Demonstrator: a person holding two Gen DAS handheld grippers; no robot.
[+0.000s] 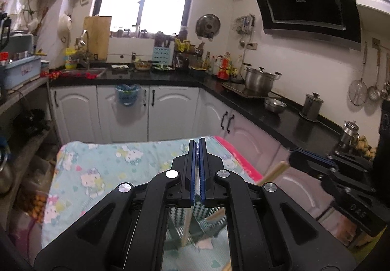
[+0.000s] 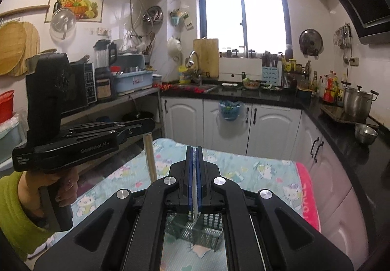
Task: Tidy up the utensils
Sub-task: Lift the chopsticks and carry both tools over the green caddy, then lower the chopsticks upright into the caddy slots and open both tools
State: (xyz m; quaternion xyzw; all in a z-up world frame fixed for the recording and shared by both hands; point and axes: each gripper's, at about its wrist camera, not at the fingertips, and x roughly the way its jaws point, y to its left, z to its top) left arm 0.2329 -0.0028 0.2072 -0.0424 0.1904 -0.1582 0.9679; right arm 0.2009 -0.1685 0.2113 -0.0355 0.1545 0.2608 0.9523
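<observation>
Nearest in the left wrist view, the left claw (image 1: 197, 143) has its blue-padded black fingers pressed together on a pale wooden chopstick (image 1: 185, 227), which hangs straight down below the pads. The right wrist view shows the same claw from the side (image 2: 148, 124), with the stick (image 2: 151, 158) dangling upright from its tip. A person's left hand (image 2: 61, 188), in a yellow-green sleeve (image 2: 17, 210), wraps the black handle.

The right claw (image 2: 194, 149) is also closed narrow, with a thin pale sliver showing between its pads. From the left wrist view this claw (image 1: 292, 157) pinches a second wooden chopstick (image 1: 275, 171), which slants down and to the left from the tip.

Below both claws, seen through the gaps in their frames, a green-tinted wire-mesh utensil basket (image 2: 195, 229) stands on the counter (image 2: 256, 168), which is covered with a light blue cartoon-cat cloth with a pink edge (image 2: 308, 197). Both chopsticks are up in the air above the basket and apart from it.

Beyond the cloth run white cabinet doors (image 2: 273, 124), with a small blue plastic basket (image 2: 230, 110) hung on one. A black kitchen worktop (image 2: 268, 96) above them carries a steel sink (image 2: 202, 86), a light blue knife block (image 2: 270, 73), bottles (image 2: 329, 85) and a lidded steel pot (image 2: 358, 102). A wooden cutting board (image 2: 206, 56) leans by the bright window (image 2: 241, 15) at the back.
</observation>
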